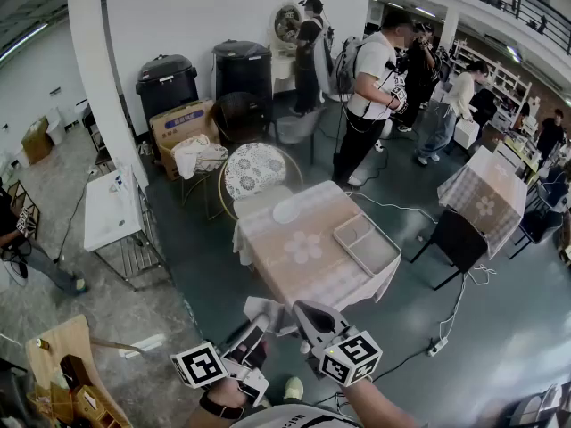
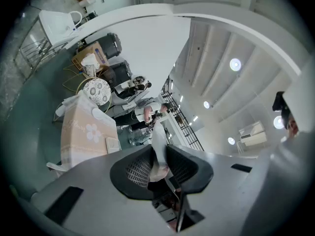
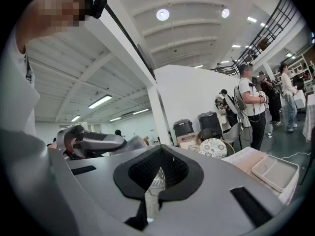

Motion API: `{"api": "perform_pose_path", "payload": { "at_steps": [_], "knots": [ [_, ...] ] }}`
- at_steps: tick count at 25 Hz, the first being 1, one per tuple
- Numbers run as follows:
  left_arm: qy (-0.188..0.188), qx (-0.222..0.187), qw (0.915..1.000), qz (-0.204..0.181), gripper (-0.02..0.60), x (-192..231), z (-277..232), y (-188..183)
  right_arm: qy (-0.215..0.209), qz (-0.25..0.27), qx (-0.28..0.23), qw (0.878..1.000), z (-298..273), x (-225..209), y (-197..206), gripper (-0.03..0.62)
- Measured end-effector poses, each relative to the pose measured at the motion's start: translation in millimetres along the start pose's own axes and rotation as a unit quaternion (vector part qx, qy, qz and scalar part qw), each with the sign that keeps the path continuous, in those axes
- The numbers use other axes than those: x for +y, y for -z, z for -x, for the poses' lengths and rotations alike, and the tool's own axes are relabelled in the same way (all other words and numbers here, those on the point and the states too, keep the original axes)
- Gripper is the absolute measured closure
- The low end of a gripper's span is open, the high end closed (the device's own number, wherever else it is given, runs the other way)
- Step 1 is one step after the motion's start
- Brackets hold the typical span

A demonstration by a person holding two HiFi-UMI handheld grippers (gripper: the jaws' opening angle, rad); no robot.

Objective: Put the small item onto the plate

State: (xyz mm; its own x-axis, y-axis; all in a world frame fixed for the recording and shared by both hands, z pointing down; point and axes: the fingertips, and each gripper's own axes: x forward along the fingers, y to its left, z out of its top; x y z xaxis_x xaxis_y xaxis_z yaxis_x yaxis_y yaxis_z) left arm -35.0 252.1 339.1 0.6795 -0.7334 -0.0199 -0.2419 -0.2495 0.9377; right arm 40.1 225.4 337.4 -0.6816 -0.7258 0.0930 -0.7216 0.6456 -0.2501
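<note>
Low in the head view, my left gripper (image 1: 257, 330) is shut on a small white item (image 1: 265, 313) that looks soft and crumpled. In the left gripper view the item (image 2: 158, 141) stands up as a pale strip between the pads of that gripper (image 2: 158, 156). My right gripper (image 1: 308, 316) is close beside it, shut on a thin clear, glinting strip (image 3: 156, 181). Whether that strip is part of the white item I cannot tell. The white plate (image 1: 287, 210) lies at the far end of the table (image 1: 299, 279), well ahead of both grippers. The left gripper (image 3: 91, 142) also shows in the right gripper view.
A compartment tray (image 1: 366, 243) sits on the table's right side. A round patterned table (image 1: 254, 169) and bins (image 1: 167, 80) stand beyond it. A black chair (image 1: 459, 239) is to the right. Several people (image 1: 370, 87) stand at the back. A white pillar (image 1: 98, 78) rises on the left.
</note>
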Motion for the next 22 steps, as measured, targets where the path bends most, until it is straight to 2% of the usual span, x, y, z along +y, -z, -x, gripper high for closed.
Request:
{"api": "perform_pose_path", "payload": {
  "at_steps": [11,17,22],
  "knots": [
    [-0.001,0.002,1.0,0.002,0.495,1,2,2,0.004,-0.001,0.004,1.0,1,1,3,0.58],
    [-0.001,0.001,1.0,0.003,0.495,9,8,0,-0.005,-0.026,0.003,1.0,1,7,8,0.58],
    [-0.001,-0.004,1.0,0.005,0.495,13,16,-7,0.002,-0.028,0.001,1.0,-3,10,9,0.579]
  ]
}}
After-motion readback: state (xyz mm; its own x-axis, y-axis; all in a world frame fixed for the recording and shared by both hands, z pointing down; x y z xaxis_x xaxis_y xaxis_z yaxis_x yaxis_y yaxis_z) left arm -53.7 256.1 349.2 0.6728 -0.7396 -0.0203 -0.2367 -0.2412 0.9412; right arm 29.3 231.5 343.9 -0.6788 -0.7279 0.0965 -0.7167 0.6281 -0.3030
